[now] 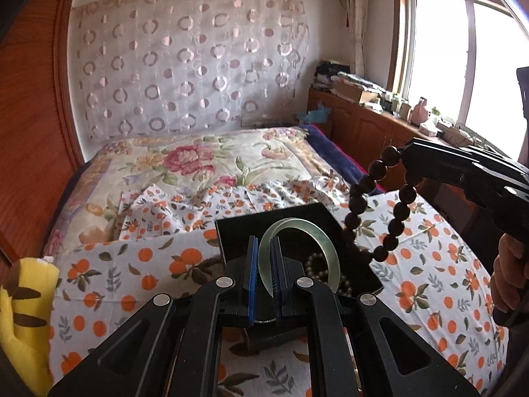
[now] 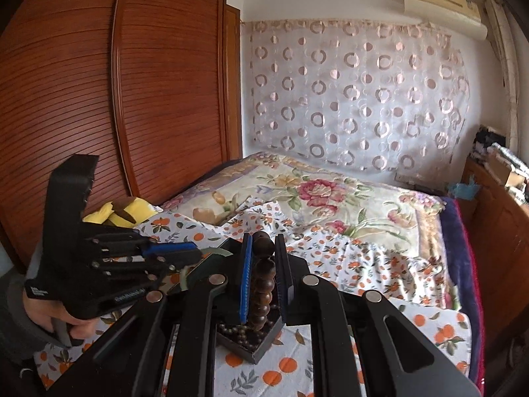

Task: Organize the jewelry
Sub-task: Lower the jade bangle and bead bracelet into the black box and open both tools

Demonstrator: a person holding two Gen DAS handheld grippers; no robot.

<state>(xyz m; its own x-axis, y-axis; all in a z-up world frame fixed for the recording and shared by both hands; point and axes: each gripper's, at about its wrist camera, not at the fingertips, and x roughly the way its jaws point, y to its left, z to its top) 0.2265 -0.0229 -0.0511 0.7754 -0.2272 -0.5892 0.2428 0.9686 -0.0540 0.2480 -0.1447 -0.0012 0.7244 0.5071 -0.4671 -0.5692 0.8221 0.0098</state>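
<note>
My left gripper (image 1: 264,248) is shut on a pale green jade bangle (image 1: 294,223), held upright over a black jewelry box (image 1: 238,231). A small bead bracelet (image 1: 317,264) lies inside the box. My right gripper (image 2: 263,241) is shut on a dark wooden bead bracelet (image 2: 264,274), whose loop hangs down over the box (image 2: 261,347). In the left wrist view the right gripper (image 1: 408,155) comes in from the right with the bead bracelet (image 1: 360,195) dangling beside the bangle. The left gripper (image 2: 195,251) with the bangle (image 2: 214,251) shows at the left of the right wrist view.
The box sits on an orange-print cloth (image 1: 132,278) spread over a bed with a floral quilt (image 1: 185,162). A yellow plush toy (image 1: 26,314) lies at the left. A wooden wardrobe (image 2: 99,99) stands left of the bed, a cluttered cabinet (image 1: 363,122) by the window.
</note>
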